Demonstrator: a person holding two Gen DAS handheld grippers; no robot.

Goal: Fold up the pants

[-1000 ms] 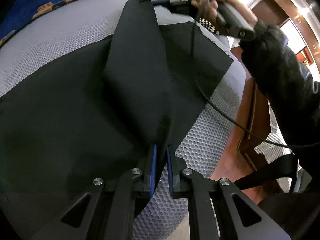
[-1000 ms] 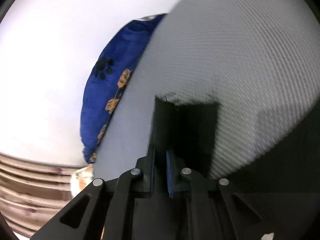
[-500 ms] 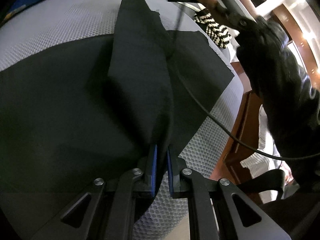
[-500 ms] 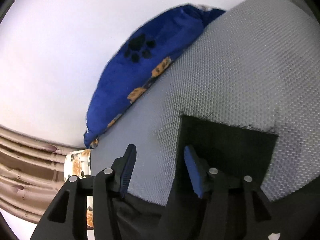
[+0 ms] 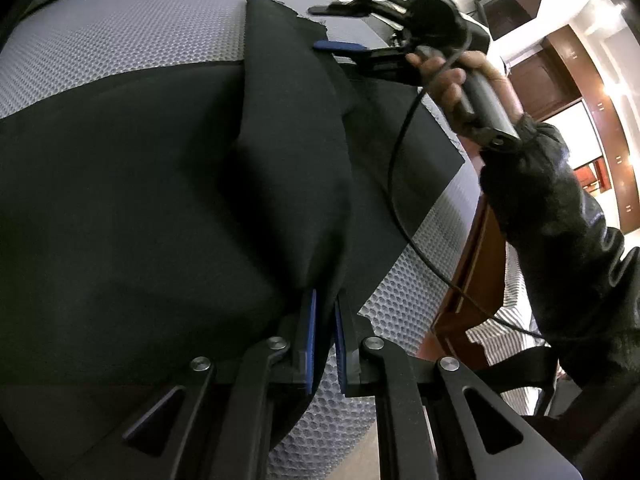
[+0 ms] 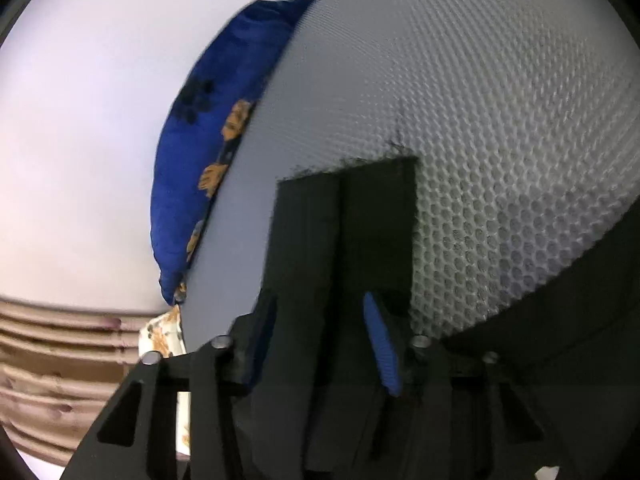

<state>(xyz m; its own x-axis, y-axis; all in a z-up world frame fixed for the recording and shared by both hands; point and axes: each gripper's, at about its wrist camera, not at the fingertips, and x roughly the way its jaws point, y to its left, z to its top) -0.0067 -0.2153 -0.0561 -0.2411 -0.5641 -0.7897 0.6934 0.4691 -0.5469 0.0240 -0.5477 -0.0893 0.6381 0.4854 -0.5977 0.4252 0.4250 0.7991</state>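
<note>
- Black pants (image 5: 168,208) lie spread on the grey honeycomb mattress (image 5: 120,36), one leg folded over along it
- Our left gripper (image 5: 323,320) clamps the near fabric edge
- Our right gripper (image 6: 320,332), jaws just narrowing, straddles the far hem unclenched
- Further folds remain, we judge

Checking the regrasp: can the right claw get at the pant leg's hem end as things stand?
Probably yes. The right claw is open and already straddles the hem end of the pants, which lies flat on the grey mesh surface. Its jaws have just been closing; nothing else lies between them.
</note>
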